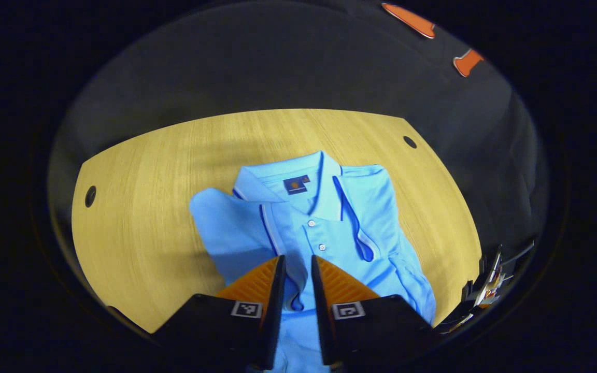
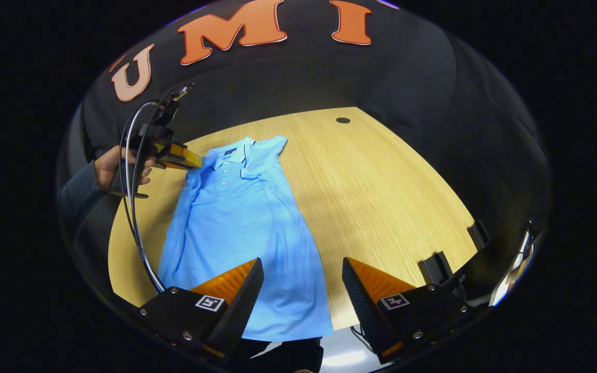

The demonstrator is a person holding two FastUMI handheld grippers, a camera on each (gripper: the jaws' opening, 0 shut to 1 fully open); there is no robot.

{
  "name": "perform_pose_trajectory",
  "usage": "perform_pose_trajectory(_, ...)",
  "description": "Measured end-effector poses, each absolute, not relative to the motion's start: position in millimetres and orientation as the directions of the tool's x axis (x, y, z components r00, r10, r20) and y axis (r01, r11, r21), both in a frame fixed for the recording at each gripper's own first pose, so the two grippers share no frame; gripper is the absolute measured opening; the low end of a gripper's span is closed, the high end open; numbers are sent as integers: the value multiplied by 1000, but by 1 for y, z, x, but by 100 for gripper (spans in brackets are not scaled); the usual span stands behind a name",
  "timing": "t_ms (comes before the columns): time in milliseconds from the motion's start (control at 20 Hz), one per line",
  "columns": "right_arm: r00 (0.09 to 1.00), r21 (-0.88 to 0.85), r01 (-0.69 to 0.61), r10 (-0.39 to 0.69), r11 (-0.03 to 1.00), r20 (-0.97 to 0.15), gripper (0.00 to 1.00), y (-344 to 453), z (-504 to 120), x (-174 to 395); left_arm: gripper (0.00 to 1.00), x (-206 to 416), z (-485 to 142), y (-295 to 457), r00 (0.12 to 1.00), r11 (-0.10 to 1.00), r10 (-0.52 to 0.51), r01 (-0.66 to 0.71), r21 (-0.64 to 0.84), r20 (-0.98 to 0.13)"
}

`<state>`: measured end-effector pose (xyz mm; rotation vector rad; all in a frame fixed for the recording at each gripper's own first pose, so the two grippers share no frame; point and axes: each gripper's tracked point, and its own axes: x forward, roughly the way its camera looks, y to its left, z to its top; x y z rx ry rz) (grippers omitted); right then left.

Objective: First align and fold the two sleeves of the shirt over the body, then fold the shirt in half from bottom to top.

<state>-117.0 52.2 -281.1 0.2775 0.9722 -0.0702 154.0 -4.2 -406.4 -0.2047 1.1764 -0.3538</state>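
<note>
So we're looking at a light blue short-sleeved polo shirt [image 2: 241, 228] lying face up on the pale wooden table [image 2: 381, 197], collar toward the far edge and hem hanging right at the near edge. Both sleeves are already sitting folded in over the body, so the shirt is looking like one long narrow strip running from far to near.

In the left gripper view, we're seeing the left gripper [image 1: 298, 269] hovering low over the shirt's chest just below the button placket [image 1: 315, 235]. Its jaws are standing nearly pressed together, with only a thin slot between them, and a fold of blue cloth is running into that slot; we can't tell if both fingers are actually pressing on it. In the right gripper view, a hand [image 2: 117, 168] is holding that gripper up by the collar [image 2: 231, 155].

The right gripper [image 2: 302, 272] is hanging over the hem end near the table's near edge, jaws spread wide and gripping nothing.
</note>
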Motion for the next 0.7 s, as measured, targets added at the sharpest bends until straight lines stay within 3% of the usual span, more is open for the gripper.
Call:
perform_pose_trajectory(200, 549, 220, 126, 117, 967, -828, 93, 60, -287, -125, 100, 117, -401, 13, 353, 950, -307, 169, -263, -884)
perform_pose_trajectory(700, 502, 232, -35, 218, 972, -837, 93, 63, -311, -146, 99, -28, -369, 42, 324, 953, -284, -4, -302, -902)
